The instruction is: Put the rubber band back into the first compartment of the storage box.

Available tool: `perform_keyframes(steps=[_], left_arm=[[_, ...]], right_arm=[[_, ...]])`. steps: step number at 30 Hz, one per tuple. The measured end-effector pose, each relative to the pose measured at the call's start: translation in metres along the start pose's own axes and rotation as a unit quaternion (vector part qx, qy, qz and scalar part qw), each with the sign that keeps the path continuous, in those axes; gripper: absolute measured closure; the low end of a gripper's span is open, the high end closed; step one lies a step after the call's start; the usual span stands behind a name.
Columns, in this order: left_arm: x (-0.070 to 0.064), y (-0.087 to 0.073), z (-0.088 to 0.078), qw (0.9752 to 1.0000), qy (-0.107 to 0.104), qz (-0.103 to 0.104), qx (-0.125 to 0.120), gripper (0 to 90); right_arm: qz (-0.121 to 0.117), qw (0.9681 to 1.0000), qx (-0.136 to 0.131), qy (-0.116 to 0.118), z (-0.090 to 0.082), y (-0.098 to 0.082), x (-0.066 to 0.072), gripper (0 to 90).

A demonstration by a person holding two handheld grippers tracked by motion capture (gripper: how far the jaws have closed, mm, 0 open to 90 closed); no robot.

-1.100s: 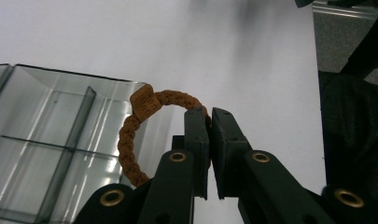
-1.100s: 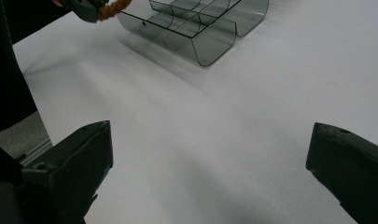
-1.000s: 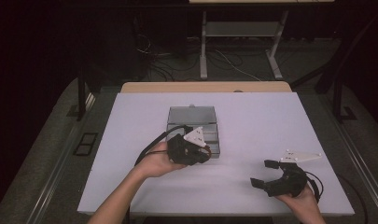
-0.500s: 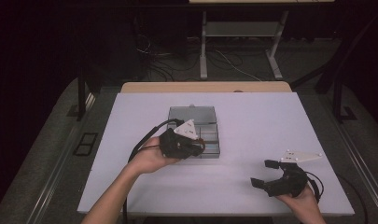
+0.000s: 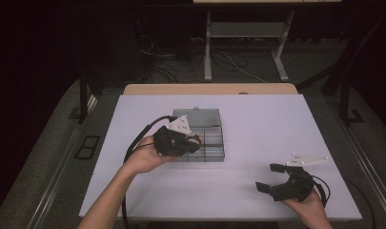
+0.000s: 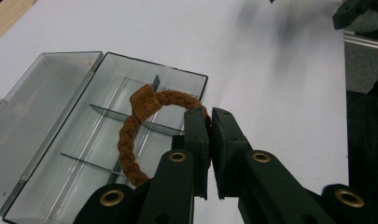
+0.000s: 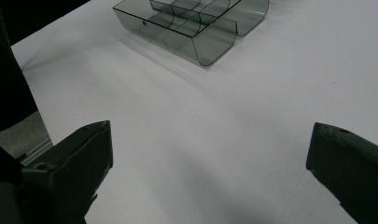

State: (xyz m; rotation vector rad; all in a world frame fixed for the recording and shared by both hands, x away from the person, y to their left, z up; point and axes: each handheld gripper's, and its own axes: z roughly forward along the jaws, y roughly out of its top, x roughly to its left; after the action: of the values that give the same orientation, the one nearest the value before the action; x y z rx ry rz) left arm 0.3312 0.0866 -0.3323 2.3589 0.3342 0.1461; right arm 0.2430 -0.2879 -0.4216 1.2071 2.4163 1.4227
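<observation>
Bracelet (image 6: 147, 123), a brown braided loop, is pinched in our left gripper (image 6: 209, 122) at lower centre, arching up-left over the open divided box (image 6: 46, 154); our right gripper (image 5: 276, 177), jaws wide and empty, sits lower right.

a brown braided bracelet (image 6: 130, 135) with a tan patterned charm, a smoky clear box (image 6: 51, 116), black gripper jaws, a white table (image 5: 276, 124).

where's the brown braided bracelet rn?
Pinched in the left gripper, the bracelet hangs over the open clear divided box near table centre; in the high view, left of middle.
</observation>
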Motion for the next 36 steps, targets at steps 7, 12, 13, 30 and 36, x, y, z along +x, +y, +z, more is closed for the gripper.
perform_keyframes(steps=[7, 12, 13, 30, 36], left_arm=[[0.010, -0.004, -0.004, 0.9997, -0.003, -0.022, -0.008, 83.9], [0.017, -0.008, -0.005, 0.9995, 0.004, -0.032, -0.004, 83.8], [0.018, -0.009, -0.005, 0.9994, 0.005, -0.036, -0.002, 83.8], [0.038, -0.025, 0.001, 0.9978, 0.013, -0.065, 0.004, 83.7], [0.040, -0.030, 0.006, 0.9976, 0.011, -0.067, 0.011, 83.7]], right_arm=[[0.001, 1.0000, 0.000, 0.001, 0.000, 0.000, 0.000, 0.7], [0.001, 1.0000, 0.000, 0.001, 0.000, 0.000, 0.000, 0.7], [0.003, 1.0000, 0.001, 0.001, 0.000, 0.000, 0.000, 0.8], [0.002, 1.0000, 0.003, 0.002, 0.001, 0.000, 0.000, 0.7], [0.003, 1.0000, 0.005, 0.003, 0.002, 0.000, 0.001, 0.7]])
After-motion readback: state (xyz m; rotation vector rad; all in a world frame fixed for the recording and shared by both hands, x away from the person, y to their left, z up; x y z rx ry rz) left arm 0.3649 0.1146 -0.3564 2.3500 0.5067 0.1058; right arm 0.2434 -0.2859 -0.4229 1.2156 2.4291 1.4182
